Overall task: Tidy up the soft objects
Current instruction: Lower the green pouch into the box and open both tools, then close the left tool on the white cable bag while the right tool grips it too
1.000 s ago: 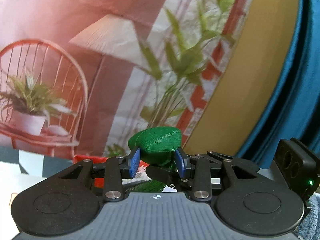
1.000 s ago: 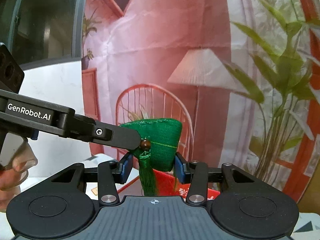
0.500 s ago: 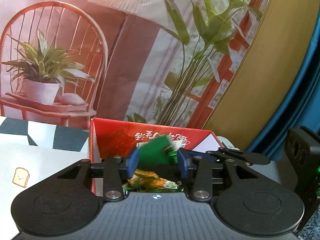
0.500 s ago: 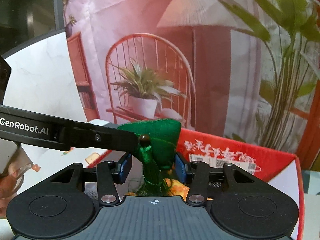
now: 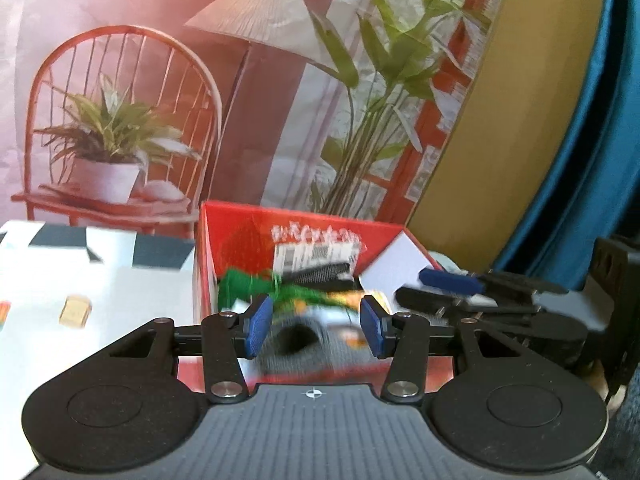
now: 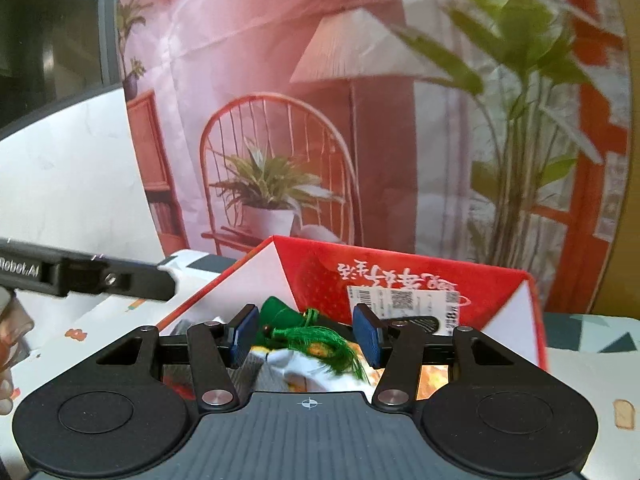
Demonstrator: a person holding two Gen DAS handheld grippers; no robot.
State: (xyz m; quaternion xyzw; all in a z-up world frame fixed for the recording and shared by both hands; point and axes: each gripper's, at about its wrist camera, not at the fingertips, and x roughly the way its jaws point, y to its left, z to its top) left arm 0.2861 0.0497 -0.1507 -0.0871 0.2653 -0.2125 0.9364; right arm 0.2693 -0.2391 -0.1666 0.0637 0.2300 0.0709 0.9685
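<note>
A green fabric pouch with a green tassel (image 6: pixel 298 326) lies inside the open red cardboard box (image 6: pixel 400 272), on top of other soft items. In the left wrist view the pouch (image 5: pixel 248 284) shows blurred in the same box (image 5: pixel 240 236). My left gripper (image 5: pixel 316 326) is open and empty, just above the box's near edge. My right gripper (image 6: pixel 306 334) is open and empty, with the pouch just beyond its fingers. The right gripper's fingers (image 5: pixel 448 280) show at the right of the left wrist view.
The box also holds a grey knitted item (image 5: pixel 304 344), a dark striped item (image 5: pixel 320 272) and orange-white soft things (image 6: pixel 320 360). A white patterned tabletop (image 5: pixel 80 292) lies left of the box. A printed backdrop (image 5: pixel 200 80) stands behind it.
Both grippers held the green pouch raised, lowered it over the red box, then opened. The pouch now lies in the box, free of both grippers.
</note>
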